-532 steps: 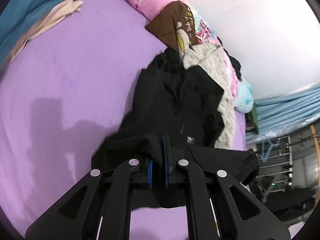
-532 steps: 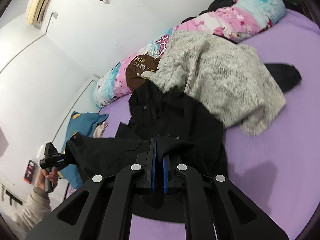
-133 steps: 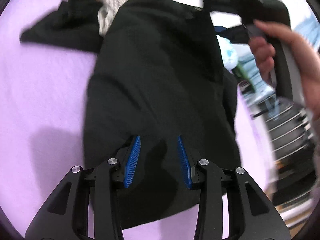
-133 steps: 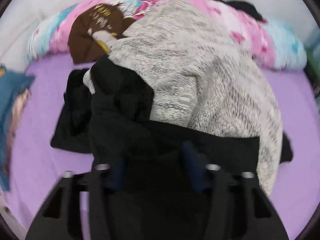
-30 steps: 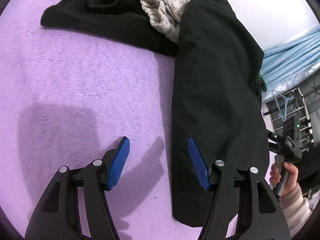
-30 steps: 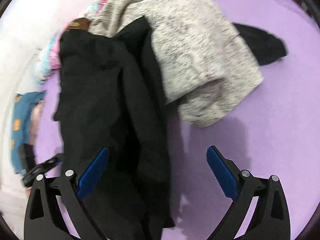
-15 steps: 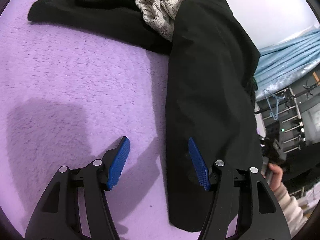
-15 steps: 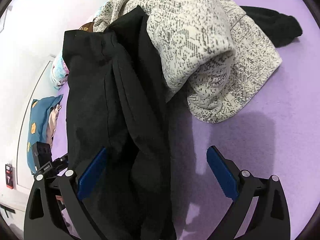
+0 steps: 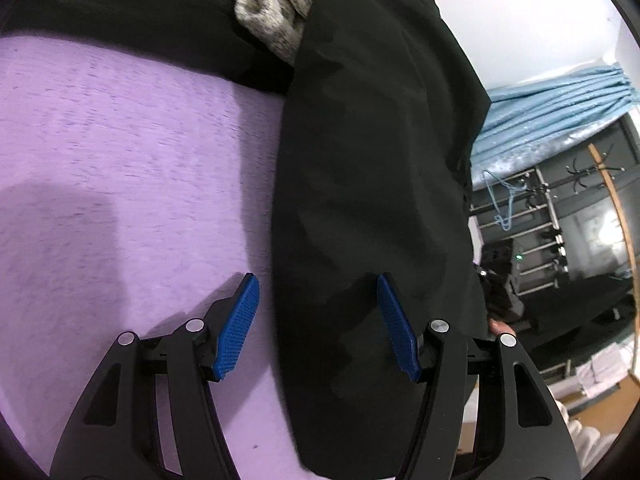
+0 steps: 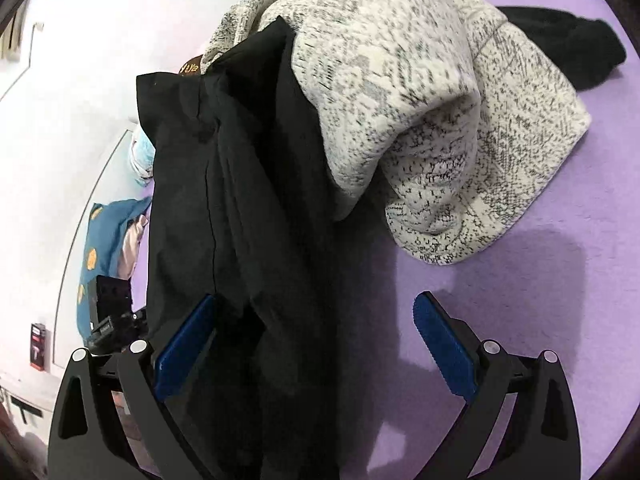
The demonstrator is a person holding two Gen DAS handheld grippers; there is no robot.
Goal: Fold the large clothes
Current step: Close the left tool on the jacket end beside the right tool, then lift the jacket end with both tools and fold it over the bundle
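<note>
A long black garment lies folded lengthwise on the purple bed; it also shows in the right wrist view. My left gripper is open, low over one end of the garment, straddling its left edge. My right gripper is open over the other end, straddling its right edge. Neither holds anything. The right gripper shows past the garment in the left wrist view, and the left gripper in the right wrist view.
A grey speckled knit sweater lies bunched against the garment's far part. More black clothes lie at the back, and a black piece beyond the sweater. A blue pillow is at left. A metal rack stands off the bed.
Both grippers have moved closer and lower over the ends of the black garment, which now fills more of each view. Both stay open.
</note>
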